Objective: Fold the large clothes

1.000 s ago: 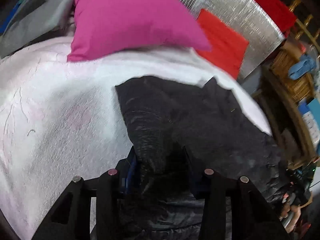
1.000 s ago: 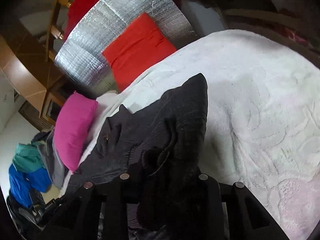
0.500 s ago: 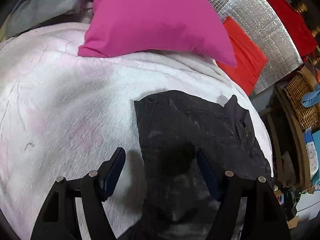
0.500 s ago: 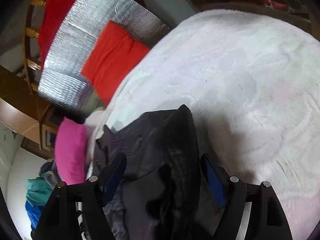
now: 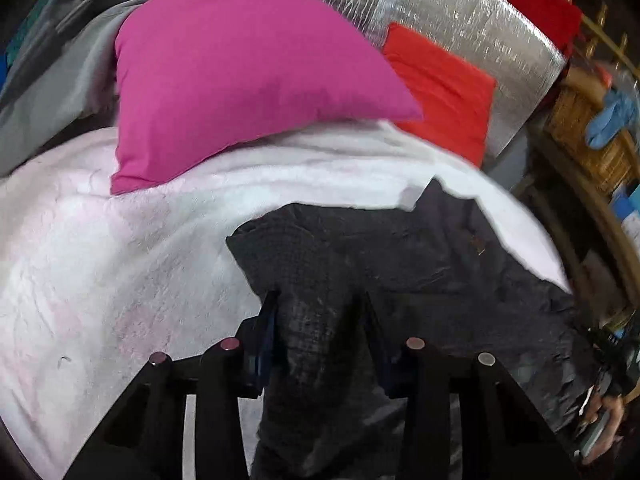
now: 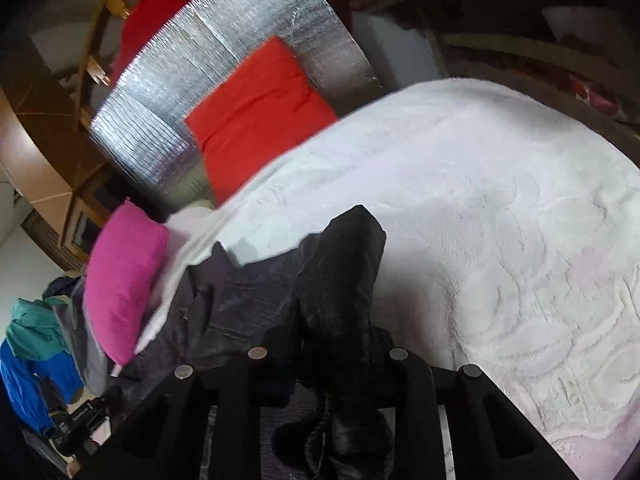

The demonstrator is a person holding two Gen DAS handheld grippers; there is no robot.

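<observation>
Both left tongs and right tongs pinch the dark garment bunched between them.

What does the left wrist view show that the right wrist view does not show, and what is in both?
Only the left wrist view shows the light blue cloth on the wicker basket. Only the right wrist view shows the blue and teal clothes pile beside the bed. Both share the dark garment, the white blanket, the pink pillow, the red cushion and the silver panel. Each claw, left and right, is shut on the dark garment.
</observation>
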